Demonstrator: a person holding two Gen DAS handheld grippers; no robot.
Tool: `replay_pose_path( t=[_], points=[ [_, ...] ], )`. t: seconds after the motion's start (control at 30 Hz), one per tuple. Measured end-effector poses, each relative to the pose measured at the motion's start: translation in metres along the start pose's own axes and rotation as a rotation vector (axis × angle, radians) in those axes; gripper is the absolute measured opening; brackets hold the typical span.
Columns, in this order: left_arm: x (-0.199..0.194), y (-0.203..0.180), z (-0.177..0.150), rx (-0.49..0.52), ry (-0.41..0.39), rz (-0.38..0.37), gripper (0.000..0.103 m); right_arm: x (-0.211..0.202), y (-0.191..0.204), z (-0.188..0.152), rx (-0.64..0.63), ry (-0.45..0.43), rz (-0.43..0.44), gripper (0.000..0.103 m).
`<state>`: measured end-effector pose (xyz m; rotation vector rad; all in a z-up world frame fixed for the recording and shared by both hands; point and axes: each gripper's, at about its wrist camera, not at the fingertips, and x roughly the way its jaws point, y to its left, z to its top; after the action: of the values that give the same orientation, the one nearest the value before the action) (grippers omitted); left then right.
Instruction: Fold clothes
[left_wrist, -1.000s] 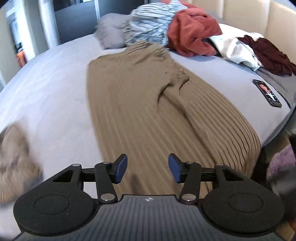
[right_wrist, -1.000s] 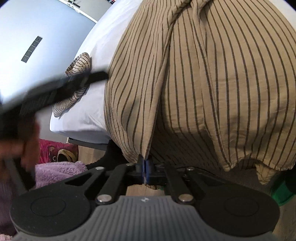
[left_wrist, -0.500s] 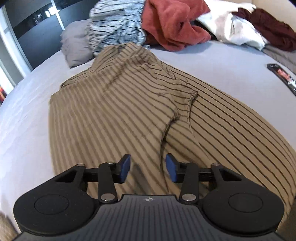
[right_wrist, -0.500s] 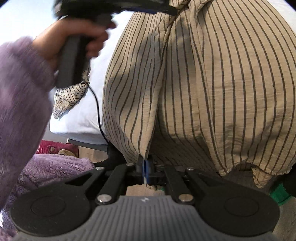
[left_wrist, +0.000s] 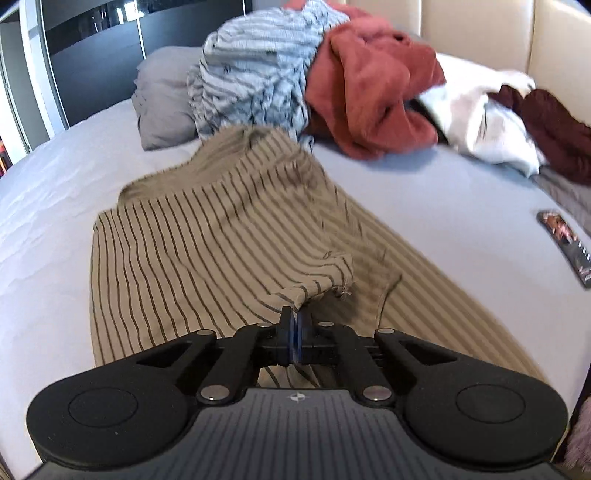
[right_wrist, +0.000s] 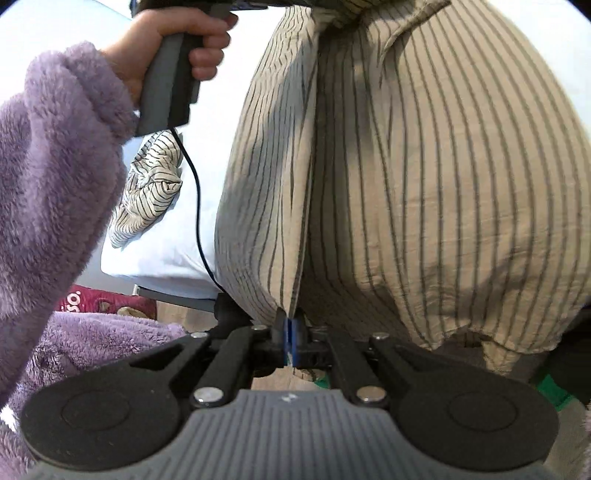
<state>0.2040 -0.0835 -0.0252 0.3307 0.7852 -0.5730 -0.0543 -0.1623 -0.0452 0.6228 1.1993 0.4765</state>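
Bed edge: the tan dark-striped woven garment (left_wrist: 207, 251) hangs over the near edge of the pale grey bed sheet (left_wrist: 55, 206); its lower hem drapes past the mattress side in the right wrist view (right_wrist: 424, 184).
Open room: bare sheet lies to the left of the garment and between it and the black phone (left_wrist: 565, 243) near the right edge of the bed.
Far side: a heap of clothes lies at the head of the bed, just beyond the garment's far end.
Garment: spread lengthwise on the bed, thin dark stripes running along it, with a bunched fold near its middle.
Left gripper (left_wrist: 293, 332): jaws have just closed, pinching that bunched fold of the garment.
Right gripper (right_wrist: 290, 334): jaws together, clamped on a hem fold at the hanging end.
Left hand (right_wrist: 173, 48): grasps a grey handle, the arm in a fuzzy lilac sleeve (right_wrist: 55, 177).
Count, heap: one grey pillow (left_wrist: 162, 107), one blue-white striped cloth (left_wrist: 255, 70), one rust-red cloth (left_wrist: 369, 85), one white cloth (left_wrist: 476, 114), one maroon cloth (left_wrist: 554, 125).
Count, other: one crumpled cream striped cloth (right_wrist: 151, 188) near the bed's corner; two grippers.
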Motion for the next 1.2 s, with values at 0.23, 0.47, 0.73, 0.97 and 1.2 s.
replay_pose_path(
  t=[0.23,0.47,0.73,0.97,1.2],
  points=[
    [0.031,-0.021,0.002,0.069,0.071,0.021,0.000,0.011,-0.031,-0.001,0.082,0.039,-0.046,0.002],
    [0.039,-0.023,-0.013,0.063,0.127,0.031,0.022,0.021,-0.033,0.001,0.075,0.092,-0.066,0.008],
    [-0.040,0.000,-0.042,-0.005,0.021,0.042,0.055,0.000,-0.029,-0.014,-0.019,0.043,-0.159,0.051],
    [-0.118,0.006,-0.117,-0.060,0.001,0.090,0.055,-0.020,-0.025,-0.022,-0.125,-0.061,-0.215,0.043],
    [-0.138,0.001,-0.196,-0.219,0.119,0.104,0.055,-0.013,-0.012,-0.017,-0.218,-0.126,-0.217,0.031]
  ],
)
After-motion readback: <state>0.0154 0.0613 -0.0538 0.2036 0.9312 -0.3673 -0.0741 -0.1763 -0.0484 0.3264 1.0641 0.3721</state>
